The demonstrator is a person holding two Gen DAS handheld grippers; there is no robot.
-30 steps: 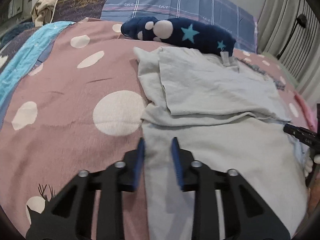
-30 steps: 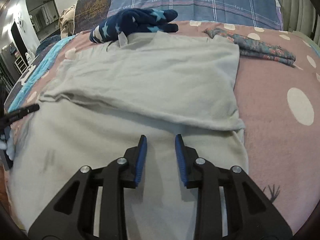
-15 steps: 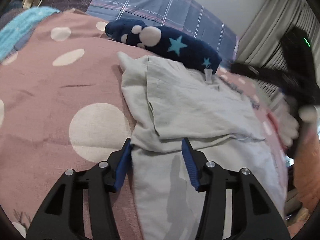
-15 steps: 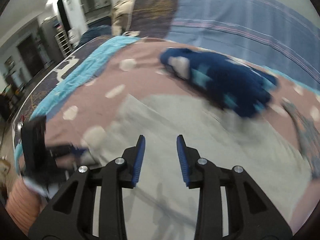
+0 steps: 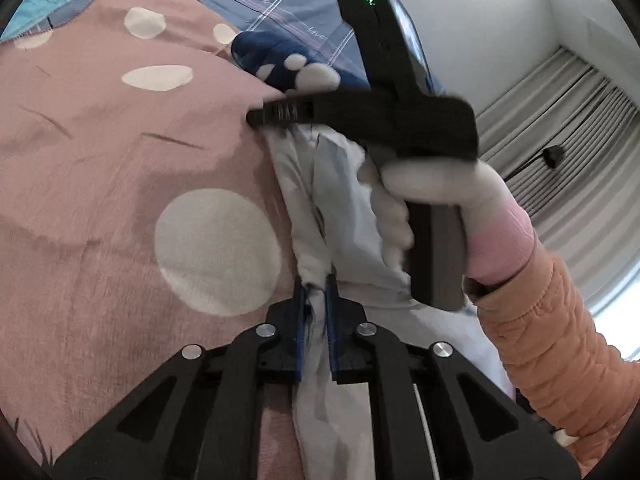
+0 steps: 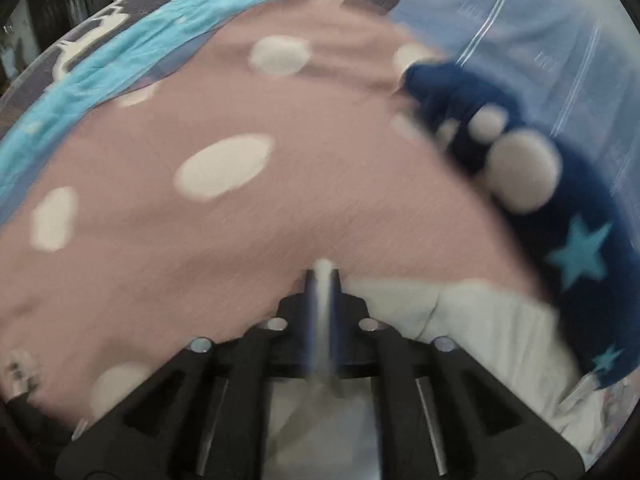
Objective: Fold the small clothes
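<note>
Now both grippers pinch the pale grey cotton garment (image 5: 344,216) on the pink spotted bedspread (image 5: 120,152): left gripper (image 5: 316,284) just closed on its near bunched edge, right gripper (image 5: 256,118) just closed on its far corner, beside navy star-patterned fleece (image 6: 560,216).

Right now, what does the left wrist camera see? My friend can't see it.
The left tongs pinch the edge of a pale grey garment on a pink spotted bedspread. Farther along that edge, a white-gloved hand holds the right tongs.

Bedroom — spotted bedspread (image 5: 100,128), pillow (image 5: 280,12), curtains (image 5: 568,128)
</note>
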